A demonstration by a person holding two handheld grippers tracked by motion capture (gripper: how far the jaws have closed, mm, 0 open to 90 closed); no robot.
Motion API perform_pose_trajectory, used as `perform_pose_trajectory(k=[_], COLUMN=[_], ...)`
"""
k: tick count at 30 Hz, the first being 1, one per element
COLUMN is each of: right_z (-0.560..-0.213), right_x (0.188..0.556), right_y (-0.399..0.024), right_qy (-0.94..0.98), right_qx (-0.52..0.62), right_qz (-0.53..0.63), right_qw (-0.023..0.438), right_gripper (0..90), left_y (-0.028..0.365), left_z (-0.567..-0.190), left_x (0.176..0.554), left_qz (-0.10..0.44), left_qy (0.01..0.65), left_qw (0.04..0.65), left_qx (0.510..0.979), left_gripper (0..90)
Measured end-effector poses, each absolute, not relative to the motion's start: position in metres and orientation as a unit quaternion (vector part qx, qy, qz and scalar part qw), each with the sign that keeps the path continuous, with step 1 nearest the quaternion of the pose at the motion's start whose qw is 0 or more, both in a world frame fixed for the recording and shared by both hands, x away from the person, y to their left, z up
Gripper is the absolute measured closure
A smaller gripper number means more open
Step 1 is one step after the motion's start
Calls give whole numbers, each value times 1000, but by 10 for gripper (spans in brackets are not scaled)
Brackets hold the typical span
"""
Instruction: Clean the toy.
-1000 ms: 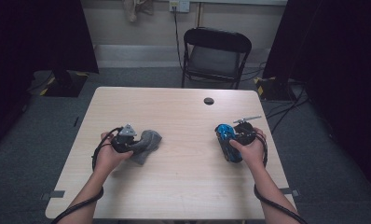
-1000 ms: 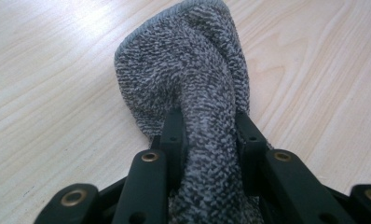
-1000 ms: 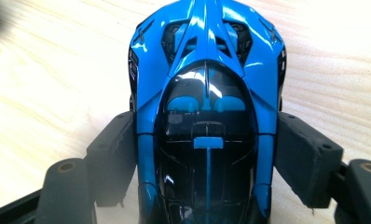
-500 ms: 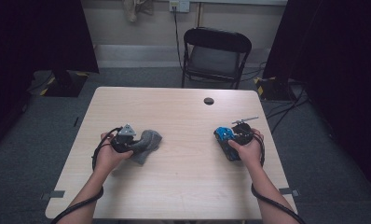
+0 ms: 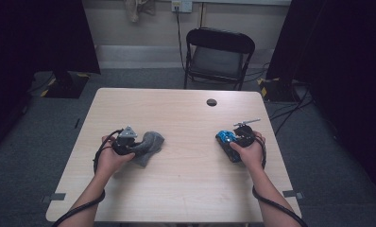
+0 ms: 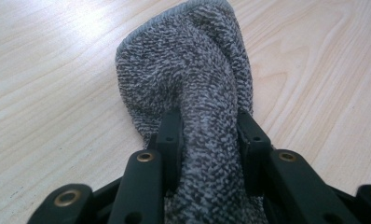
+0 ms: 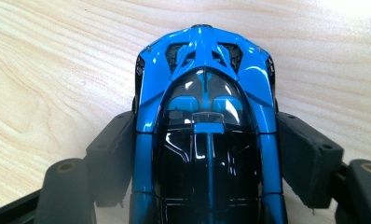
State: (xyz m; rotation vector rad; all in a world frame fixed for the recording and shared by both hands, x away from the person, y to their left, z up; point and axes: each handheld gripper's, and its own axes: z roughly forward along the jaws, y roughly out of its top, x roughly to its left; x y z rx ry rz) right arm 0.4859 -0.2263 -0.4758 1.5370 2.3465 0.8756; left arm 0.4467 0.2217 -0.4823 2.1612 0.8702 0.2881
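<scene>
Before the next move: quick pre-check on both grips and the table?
1. Left gripper shut on the grey cloth: ok.
2. Cloth bunched between the jaws, its far end lying on the table: ok.
3. Right gripper clamped on the sides of the blue toy car: ok.
4. Car's wheels on the table: cannot tell.
5. Space between cloth and car bare: ok.

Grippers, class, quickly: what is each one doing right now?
Left gripper: shut on the grey cloth, which lies on the table.
Right gripper: shut on the blue toy car.
</scene>
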Motion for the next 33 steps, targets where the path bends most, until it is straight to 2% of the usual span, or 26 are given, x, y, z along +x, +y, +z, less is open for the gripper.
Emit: perform_pose_trajectory(k=[27, 33], right_z=[-480, -482], right_x=[486, 486], right_y=[-225, -224], right_qy=[795, 800], right_qx=[514, 508], right_qz=[302, 298], right_qw=[113, 118], right_gripper=[260, 253], left_y=[222, 222], left_z=[-484, -484], left_x=[446, 446], left_qz=[114, 118], left_qy=[347, 346], left_qw=[394, 396], left_qx=[843, 842], left_gripper=[651, 593])
